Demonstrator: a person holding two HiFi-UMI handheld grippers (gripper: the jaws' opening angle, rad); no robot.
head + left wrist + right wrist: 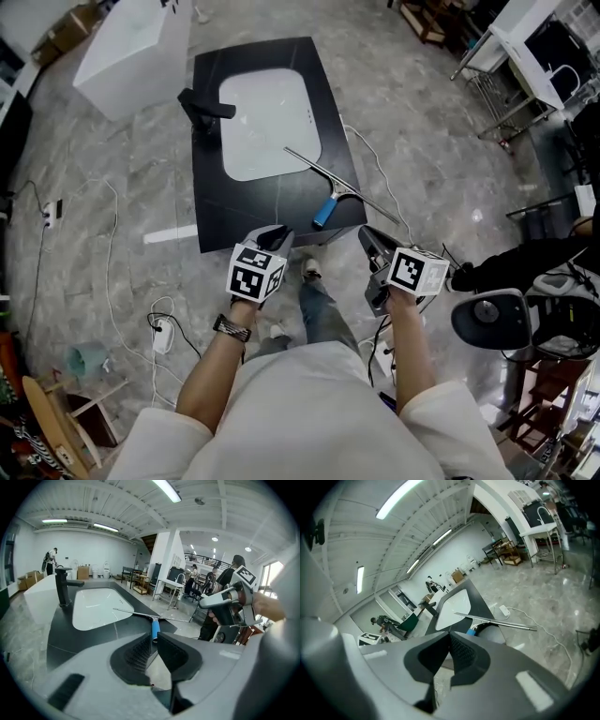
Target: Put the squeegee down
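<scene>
Left gripper [275,233] empty, jaws just a narrow gap apart. Right gripper [367,234] empty, jaws pressed together. Both hover by the near edge of the black counter [246,211]. Squeegee [330,186] lies flat on the counter's near right corner, touching neither gripper, blue handle toward the person, one blade end past the right edge. White basin [267,122] beyond, faucet [202,105] at its left.

Black surface [253,211] with white basin [267,122] and black tap [202,105]. Squeegee [337,187] with blue handle and silver blade. Grey marbled floor [131,187]. Grey left gripper [277,232] and right gripper [367,234], black ribbed pads [137,651], black-and-white square markers on cubes [255,272].
</scene>
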